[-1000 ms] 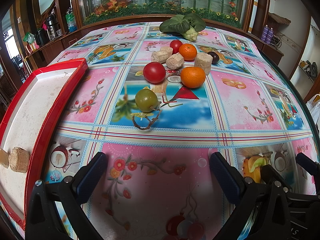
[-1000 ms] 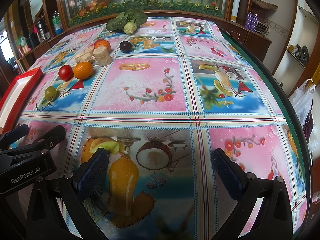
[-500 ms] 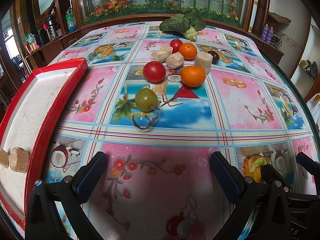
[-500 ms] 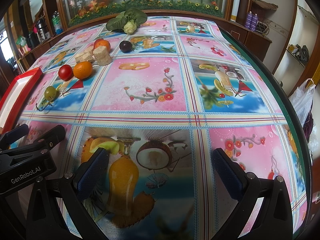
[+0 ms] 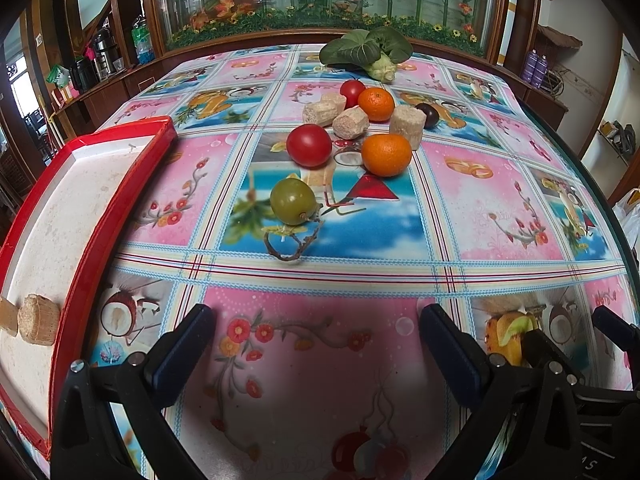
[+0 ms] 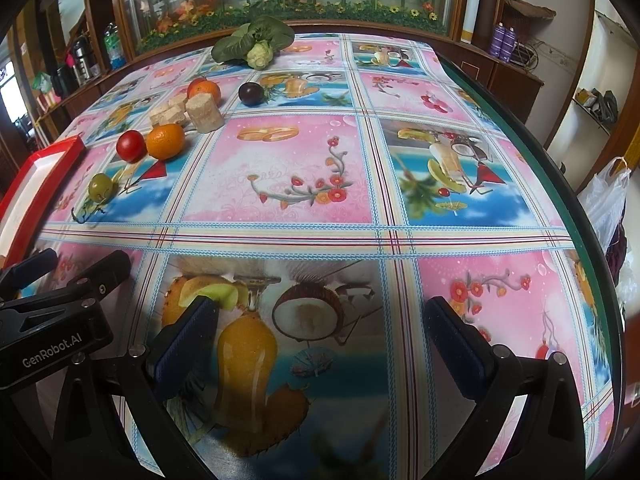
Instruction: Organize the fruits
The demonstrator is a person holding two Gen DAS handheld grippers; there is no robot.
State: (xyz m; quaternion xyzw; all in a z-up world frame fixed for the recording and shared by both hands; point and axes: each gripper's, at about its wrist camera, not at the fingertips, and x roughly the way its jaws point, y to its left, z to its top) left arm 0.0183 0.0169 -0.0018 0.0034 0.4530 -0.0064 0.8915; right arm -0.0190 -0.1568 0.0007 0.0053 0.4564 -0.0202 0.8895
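Observation:
On the patterned tablecloth lie a green tomato, a red tomato, a near orange, a far orange, a second red tomato and a dark plum. Several beige cork-like blocks sit among them. A red-rimmed white tray at the left holds two such blocks. My left gripper hangs open and empty, well short of the green tomato. My right gripper is open and empty over the cloth; the fruit group lies far to its upper left.
A leafy green vegetable lies at the table's far end before a glass cabinet. The left gripper's body shows at the right wrist view's left edge. The table's right edge curves close, with a plastic bag beyond it.

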